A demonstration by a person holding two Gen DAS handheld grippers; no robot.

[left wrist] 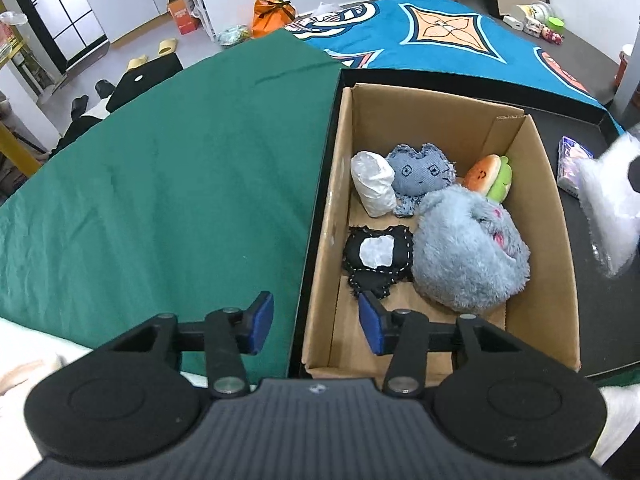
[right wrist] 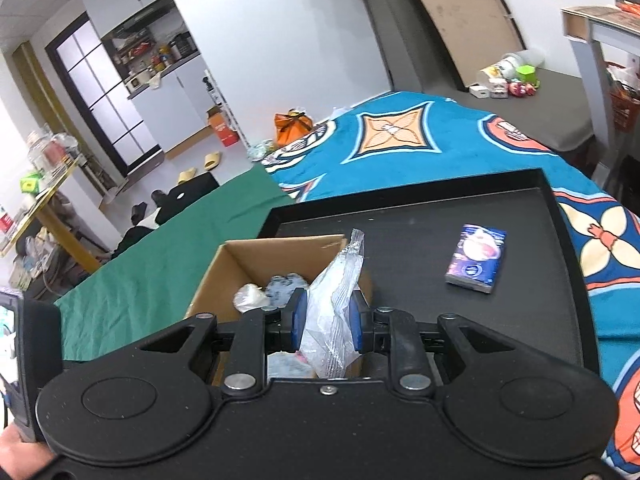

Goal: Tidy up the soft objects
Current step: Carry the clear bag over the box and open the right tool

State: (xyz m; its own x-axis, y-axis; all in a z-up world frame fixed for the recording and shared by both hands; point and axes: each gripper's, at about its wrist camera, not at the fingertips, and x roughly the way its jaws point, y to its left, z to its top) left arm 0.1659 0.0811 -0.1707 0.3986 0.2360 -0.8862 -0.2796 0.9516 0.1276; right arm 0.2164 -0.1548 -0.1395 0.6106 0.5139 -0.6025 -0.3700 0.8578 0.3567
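Observation:
A cardboard box (left wrist: 532,184) stands on a black tray (right wrist: 420,216). Inside lie a fluffy grey-blue plush (left wrist: 468,248), a denim plush (left wrist: 420,172), a burger toy (left wrist: 486,176), a black stitched pouch (left wrist: 378,256) and a white wrapped bundle (left wrist: 374,184). My left gripper (left wrist: 316,326) hangs open over the box's near left corner with nothing between its blue pads. My right gripper (right wrist: 326,316) is shut on a crinkled clear plastic bag (right wrist: 336,280), held above the box (right wrist: 240,264). In the left wrist view that bag (left wrist: 612,216) shows blurred at the right edge.
A small blue tissue pack (right wrist: 476,264) lies on the tray to the right of the box. Green cloth (left wrist: 160,200) covers the surface to the left, and a teal patterned blanket (right wrist: 400,136) lies beyond. Room clutter, slippers and an orange bag sit far behind.

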